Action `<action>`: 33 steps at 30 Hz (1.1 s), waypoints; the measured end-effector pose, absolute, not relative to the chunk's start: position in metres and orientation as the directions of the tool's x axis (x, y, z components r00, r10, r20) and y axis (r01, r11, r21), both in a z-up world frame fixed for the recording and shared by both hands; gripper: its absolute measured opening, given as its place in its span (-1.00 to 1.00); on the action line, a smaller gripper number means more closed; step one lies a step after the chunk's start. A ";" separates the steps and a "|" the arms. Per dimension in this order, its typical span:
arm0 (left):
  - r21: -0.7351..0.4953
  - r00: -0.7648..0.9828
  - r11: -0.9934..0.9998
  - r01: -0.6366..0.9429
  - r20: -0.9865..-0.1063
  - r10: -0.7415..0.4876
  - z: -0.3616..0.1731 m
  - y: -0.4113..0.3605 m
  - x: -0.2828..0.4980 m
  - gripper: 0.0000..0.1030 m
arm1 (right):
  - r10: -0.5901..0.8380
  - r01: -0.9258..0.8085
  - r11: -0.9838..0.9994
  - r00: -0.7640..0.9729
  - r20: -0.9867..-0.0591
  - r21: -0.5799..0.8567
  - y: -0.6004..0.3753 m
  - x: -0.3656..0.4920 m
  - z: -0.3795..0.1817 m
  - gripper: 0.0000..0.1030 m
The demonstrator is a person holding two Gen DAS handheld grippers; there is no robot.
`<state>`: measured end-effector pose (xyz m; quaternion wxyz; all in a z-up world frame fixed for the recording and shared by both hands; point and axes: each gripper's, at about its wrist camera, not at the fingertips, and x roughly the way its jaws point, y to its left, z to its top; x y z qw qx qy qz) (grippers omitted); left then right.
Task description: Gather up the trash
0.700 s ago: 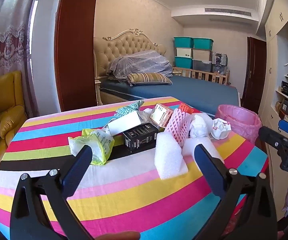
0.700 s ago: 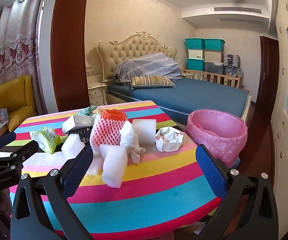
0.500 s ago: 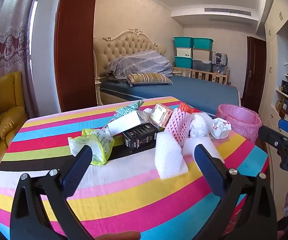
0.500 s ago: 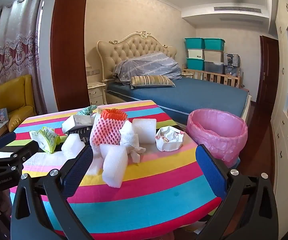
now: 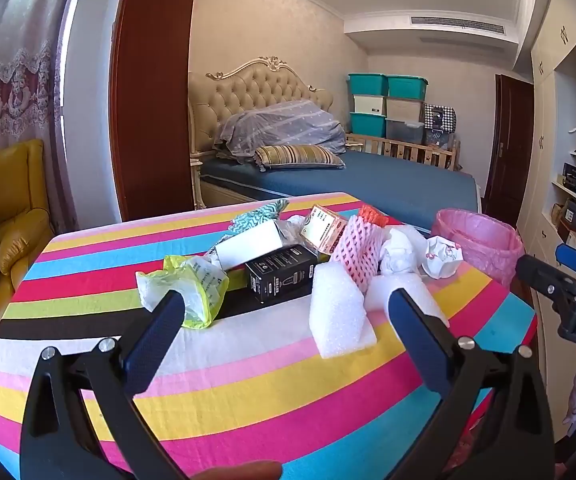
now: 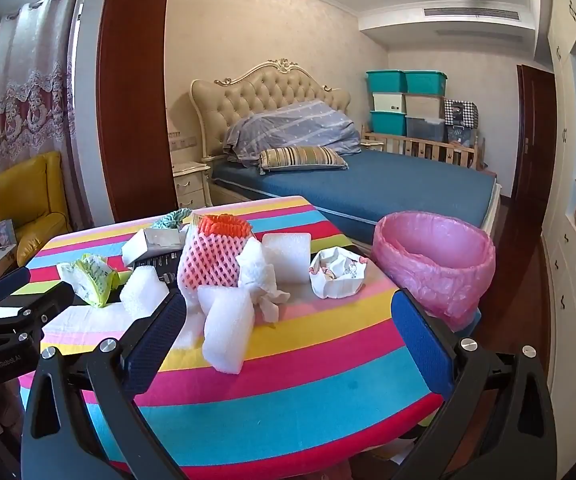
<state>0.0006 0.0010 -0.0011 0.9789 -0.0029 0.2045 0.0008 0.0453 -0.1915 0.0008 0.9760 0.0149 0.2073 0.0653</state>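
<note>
Just ahead of the wide-open, empty right gripper [image 6: 288, 316]: white foam block [image 6: 228, 326]. Pinch across its narrow sides; carry rightward to pink-lined bin [image 6: 433, 258]. Left gripper [image 5: 284, 312] likewise spread, holding nothing.

Foam blocks [image 6: 228, 330] and pink-lined bin [image 6: 433, 258] beyond wide-open right gripper [image 6: 288, 312]

A bed [image 6: 387, 184] with a striped pillow [image 6: 301, 158] stands far behind; a yellow armchair [image 5: 12, 208] is at left, storage boxes [image 6: 405, 104] far right.

Both views near, facing table [image 5: 248, 376]
</note>
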 end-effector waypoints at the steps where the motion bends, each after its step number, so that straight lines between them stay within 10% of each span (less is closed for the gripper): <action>1: -0.007 0.917 1.000 -0.004 -0.400 0.001 -0.001 0.001 0.000 0.92 | 0.133 -0.121 0.991 0.905 -0.404 0.056 -0.191 0.045 0.001 0.87; 33: -0.013 0.916 1.000 -0.005 -0.402 -0.001 -0.002 0.004 0.000 0.92 | 0.136 -0.122 0.991 0.899 -0.416 0.060 -0.190 0.048 -0.005 0.87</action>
